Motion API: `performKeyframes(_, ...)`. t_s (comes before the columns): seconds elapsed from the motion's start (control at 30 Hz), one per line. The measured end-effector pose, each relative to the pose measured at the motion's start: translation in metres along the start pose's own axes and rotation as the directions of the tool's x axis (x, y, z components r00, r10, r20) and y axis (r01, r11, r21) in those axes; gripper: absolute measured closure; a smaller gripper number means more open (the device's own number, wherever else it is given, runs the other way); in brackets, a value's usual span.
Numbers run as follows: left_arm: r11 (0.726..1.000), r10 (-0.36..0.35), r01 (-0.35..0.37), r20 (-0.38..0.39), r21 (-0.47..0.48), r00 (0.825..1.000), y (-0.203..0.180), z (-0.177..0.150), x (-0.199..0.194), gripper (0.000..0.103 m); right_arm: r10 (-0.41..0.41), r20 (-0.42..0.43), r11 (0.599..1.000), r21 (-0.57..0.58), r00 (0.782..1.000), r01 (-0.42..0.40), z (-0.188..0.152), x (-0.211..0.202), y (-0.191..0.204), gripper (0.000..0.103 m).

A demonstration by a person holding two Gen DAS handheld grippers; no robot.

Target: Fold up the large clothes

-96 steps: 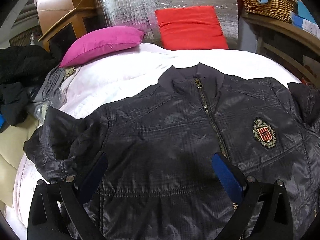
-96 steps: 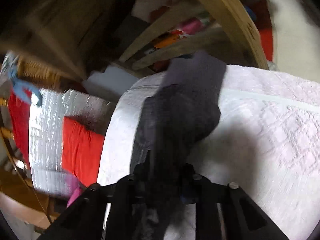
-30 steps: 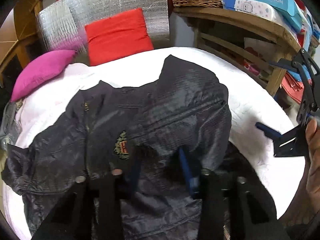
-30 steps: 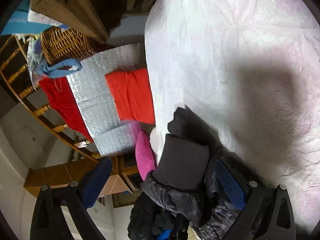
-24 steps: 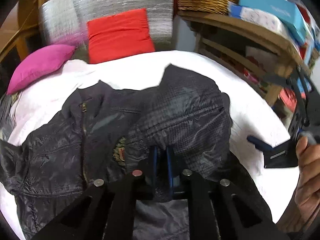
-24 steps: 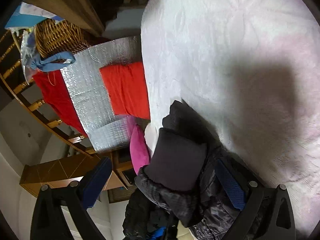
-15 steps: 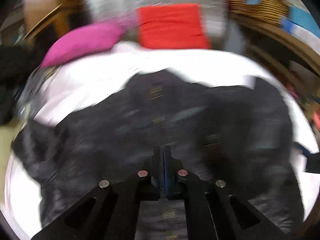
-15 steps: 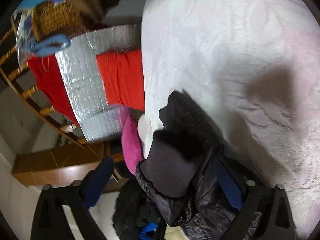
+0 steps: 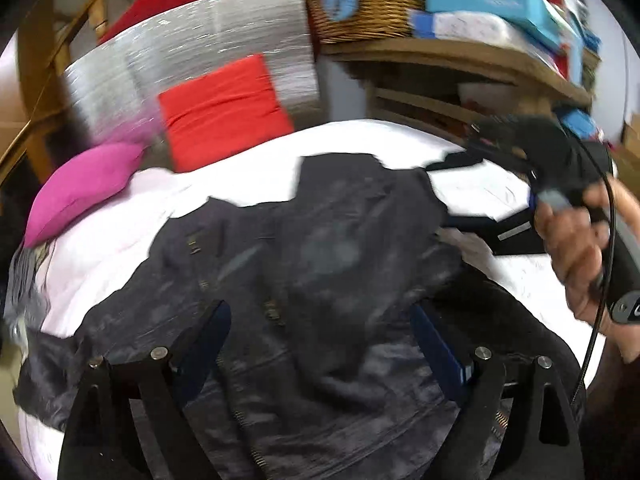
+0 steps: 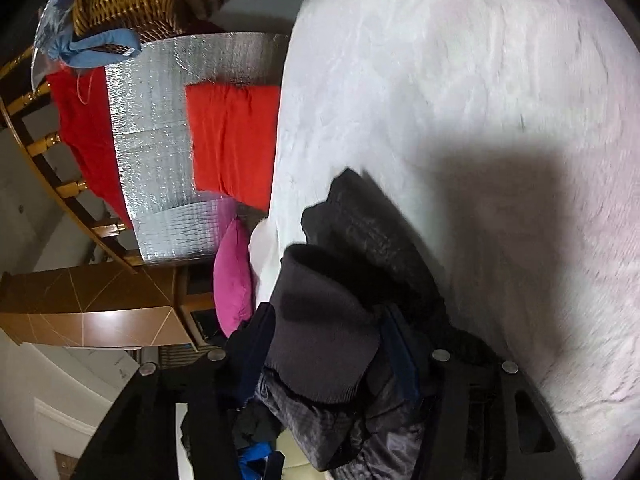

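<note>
dark jacket (image 9: 304,264) lies front-up on the white bedcover (image 9: 120,232), directly ahead of and under the left claw (image 9: 320,340). left claw is spread wide, blue pads either side of the zip line, gripping nothing – it hovers just above the cloth. the sleeve on the right-claw side is already laid across the chest; the other sleeve, off to the left of the left claw, lies out sideways and unfolded. right claw (image 10: 332,364) has its pads drawn in on the ribbed cuff (image 10: 320,332) with sleeve cloth bunched between them – reads as pinching the cuff, tilted hard on its side over the bedcover. judgement: early stage, one sleeve in and being adjusted; left to do are the far sleeve, then the body folds. pink cushion (image 9: 80,188) and red cushion (image 9: 224,108) sit beyond the jacket, well apart from both claws.
</note>
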State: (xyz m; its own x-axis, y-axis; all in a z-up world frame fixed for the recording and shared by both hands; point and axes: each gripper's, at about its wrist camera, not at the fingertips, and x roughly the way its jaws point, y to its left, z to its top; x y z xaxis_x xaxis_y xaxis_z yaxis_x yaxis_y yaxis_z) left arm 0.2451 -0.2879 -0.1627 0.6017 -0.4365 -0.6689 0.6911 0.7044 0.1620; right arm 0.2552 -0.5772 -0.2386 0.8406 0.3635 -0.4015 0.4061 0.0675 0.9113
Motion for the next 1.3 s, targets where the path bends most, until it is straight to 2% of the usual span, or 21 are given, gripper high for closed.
performKeyframes(0.13,0.998,0.049,-0.048,-0.031,0.032,0.998,-0.010,0.003,0.030,0.012,-0.007,-0.009,1.000,-0.012,1.000,0.007,0.004,-0.002,0.003,0.044)
performKeyframes(0.2,0.995,0.090,-0.088,-0.038,0.035,0.995,-0.009,0.011,0.040,0.018,-0.014,-0.013,1.000,-0.018,1.000,0.014,0.005,-0.002,0.004,0.044)
performKeyframes(0.23,0.997,0.079,-0.078,-0.045,0.023,0.996,-0.005,0.015,0.045,0.038,-0.019,-0.014,1.000,-0.020,1.000,0.019,0.005,-0.002,0.005,0.044)
performKeyframes(0.27,0.997,0.072,-0.071,-0.058,0.012,0.996,-0.001,0.018,0.048,0.066,-0.023,-0.014,0.999,-0.022,1.000,0.023,0.005,-0.002,0.006,0.044)
performKeyframes(0.3,0.997,0.080,-0.080,-0.075,0.003,0.994,0.002,0.021,0.051,0.076,-0.027,-0.015,0.999,-0.025,1.000,0.026,0.005,-0.003,0.006,0.044)
performKeyframes(0.37,0.996,0.070,-0.074,-0.086,-0.046,0.994,0.017,0.025,0.056,0.087,-0.035,-0.019,0.999,-0.031,0.999,0.034,0.004,-0.003,0.006,0.044)
performKeyframes(0.5,0.967,0.017,-0.038,-0.085,-0.253,0.996,0.067,0.016,0.051,0.090,-0.044,-0.035,0.998,-0.036,0.998,0.043,0.001,0.001,0.007,0.044)
performKeyframes(0.57,0.923,0.001,-0.038,-0.097,-0.383,0.995,0.104,-0.002,0.045,0.092,-0.047,-0.040,0.998,-0.050,0.998,0.045,-0.001,0.004,0.009,0.044)
performKeyframes(0.7,0.809,-0.064,-0.052,-0.176,-0.586,0.982,0.170,-0.061,0.038,0.091,-0.094,-0.061,0.989,-0.118,0.994,0.087,-0.011,0.012,0.017,0.045)
performKeyframes(0.73,0.780,-0.092,-0.048,-0.190,-0.624,0.977,0.182,-0.077,0.034,0.087,-0.130,-0.063,0.980,-0.162,0.989,0.119,-0.016,0.016,0.022,0.052)
performKeyframes(0.77,0.754,-0.116,-0.050,-0.208,-0.655,0.971,0.193,-0.095,0.029,0.077,-0.151,-0.067,0.971,-0.197,0.986,0.135,-0.020,0.019,0.026,0.063)
performKeyframes(0.8,0.730,-0.118,-0.072,-0.229,-0.680,0.966,0.204,-0.111,0.024,0.069,-0.174,-0.074,0.960,-0.235,0.982,0.153,-0.024,0.024,0.030,0.064)
performKeyframes(0.87,0.683,-0.106,-0.108,-0.244,-0.723,0.964,0.217,-0.136,0.011,0.031,-0.218,-0.083,0.934,-0.308,0.972,0.183,-0.035,0.033,0.039,0.064)
performKeyframes(0.93,0.627,-0.106,-0.107,-0.221,-0.772,0.970,0.231,-0.153,-0.002,0.027,-0.301,-0.054,0.878,-0.406,0.952,0.254,-0.049,0.042,0.049,0.064)
performKeyframes(0.97,0.600,-0.120,-0.092,-0.204,-0.795,0.972,0.239,-0.159,-0.008,0.027,-0.361,-0.013,0.823,-0.476,0.933,0.312,-0.059,0.048,0.057,0.064)
performKeyframes(1.03,0.580,-0.134,-0.075,-0.186,-0.811,0.973,0.251,-0.165,-0.016,0.027,-0.423,0.065,0.740,-0.551,0.904,0.386,-0.073,0.053,0.066,0.064)
performKeyframes(1.13,0.581,-0.086,-0.079,-0.157,-0.810,0.984,0.270,-0.163,-0.032,0.027,-0.445,0.141,0.663,-0.613,0.885,0.431,-0.089,0.052,0.078,0.064)
performKeyframes(1.2,0.563,-0.053,-0.071,-0.122,-0.823,0.991,0.286,-0.168,-0.044,0.027,-0.434,0.123,0.667,-0.623,0.893,0.410,-0.094,0.049,0.082,0.064)
performKeyframes(1.23,0.554,-0.038,-0.071,-0.111,-0.830,0.993,0.293,-0.174,-0.047,0.026,-0.430,0.113,0.669,-0.626,0.895,0.401,-0.096,0.047,0.083,0.059)
performKeyframes(1.27,0.538,-0.022,-0.081,-0.110,-0.839,0.994,0.298,-0.178,-0.050,0.025,-0.436,0.113,0.662,-0.632,0.893,0.403,-0.098,0.046,0.084,0.044)
performKeyframes(1.3,0.520,-0.017,-0.088,-0.113,-0.849,0.993,0.305,-0.182,-0.051,0.025,-0.441,0.127,0.651,-0.637,0.889,0.414,-0.100,0.044,0.085,0.037)
